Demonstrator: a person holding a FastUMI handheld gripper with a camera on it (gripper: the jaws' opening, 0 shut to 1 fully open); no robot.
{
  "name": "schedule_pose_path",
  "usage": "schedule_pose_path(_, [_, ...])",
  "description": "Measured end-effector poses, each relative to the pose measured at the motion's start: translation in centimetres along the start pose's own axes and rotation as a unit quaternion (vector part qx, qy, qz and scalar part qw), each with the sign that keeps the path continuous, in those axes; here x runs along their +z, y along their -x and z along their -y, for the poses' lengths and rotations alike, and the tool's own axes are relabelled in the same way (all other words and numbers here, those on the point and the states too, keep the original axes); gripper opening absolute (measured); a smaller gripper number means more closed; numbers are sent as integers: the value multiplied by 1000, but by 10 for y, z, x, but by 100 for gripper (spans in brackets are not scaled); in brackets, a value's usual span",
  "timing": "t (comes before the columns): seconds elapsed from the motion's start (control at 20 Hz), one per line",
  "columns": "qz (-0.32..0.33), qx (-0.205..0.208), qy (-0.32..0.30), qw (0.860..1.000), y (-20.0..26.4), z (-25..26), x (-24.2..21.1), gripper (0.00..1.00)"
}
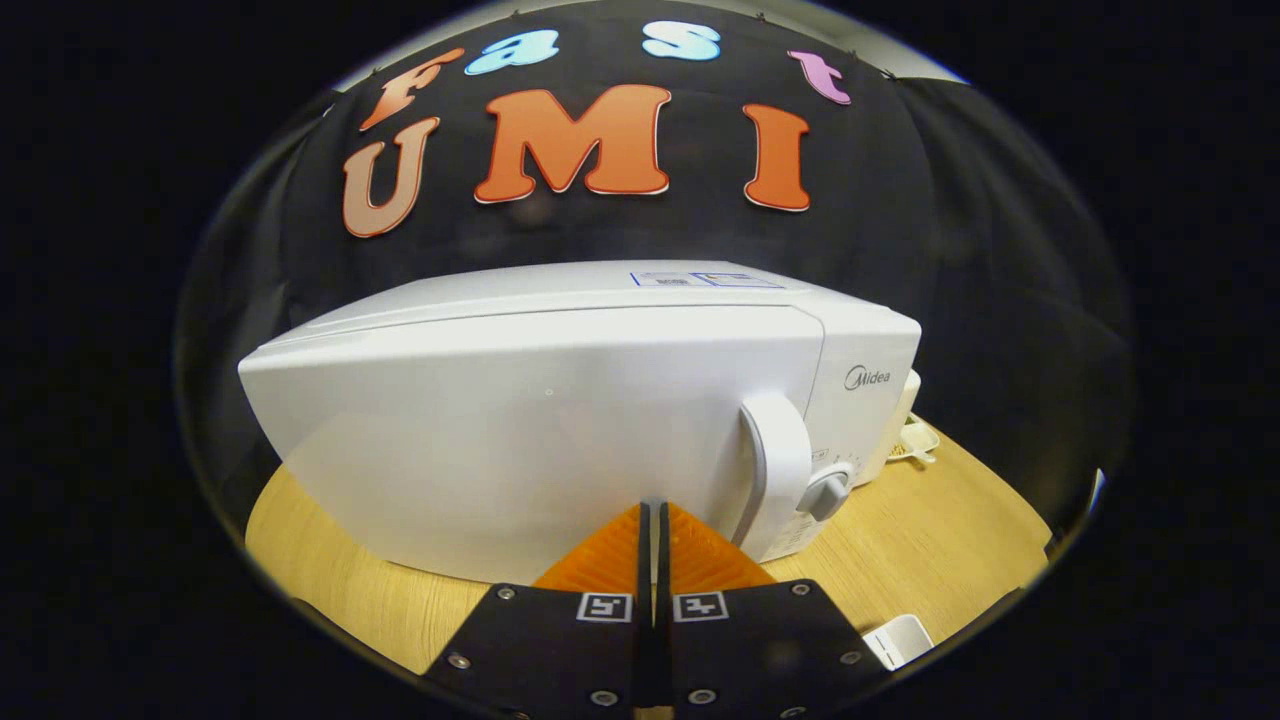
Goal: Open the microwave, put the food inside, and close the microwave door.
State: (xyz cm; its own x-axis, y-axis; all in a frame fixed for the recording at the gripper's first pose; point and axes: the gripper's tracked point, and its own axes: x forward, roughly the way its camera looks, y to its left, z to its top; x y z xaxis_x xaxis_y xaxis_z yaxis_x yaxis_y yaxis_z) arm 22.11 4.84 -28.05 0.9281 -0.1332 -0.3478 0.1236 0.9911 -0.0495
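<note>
Standing on the wooden table (900, 540), the white microwave (560, 420) has its door (540, 430) fully shut, so the first step of the task looks not yet done. The door covers most of the front face, and its curved vertical handle (778, 470) sits at the right end of the door, next to the narrow control panel with a round knob (828, 492).

Beyond the right side of the microwave, a small light-coloured dish or cup (915, 440) rests on the table; it may carry the food, but it is too small and half hidden to say what is in it. Another white object (900, 638) lies on the table near the right side of the gripper body, and its kind cannot be told either.

As a judgement, everything of the task is left to do: opening the door, bringing the food inside, and closing the door again.

The gripper (652, 525) points at the lower front of the door, a little to the left of the handle. Its two fingers are pressed together with only a thin line between them, and they hold nothing. The tips appear very near the door surface, but whether they touch it cannot be told. To pull the handle, the fingers would probably need to spread first and move to the right.
</note>
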Motion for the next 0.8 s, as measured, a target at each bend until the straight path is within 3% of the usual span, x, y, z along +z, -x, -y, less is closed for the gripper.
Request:
schedule_pose_path(0.25, [20, 23, -9, 999, 33, 13, 26, 1])
schedule_pose_path(0.6, [86, 31, 0, 996, 115, 57, 137, 1])
schedule_pose_path(0.7, [107, 27, 4, 994, 143, 65, 173, 5])
schedule_pose_path(0.8, [131, 27, 6, 991, 173, 71, 208, 16])
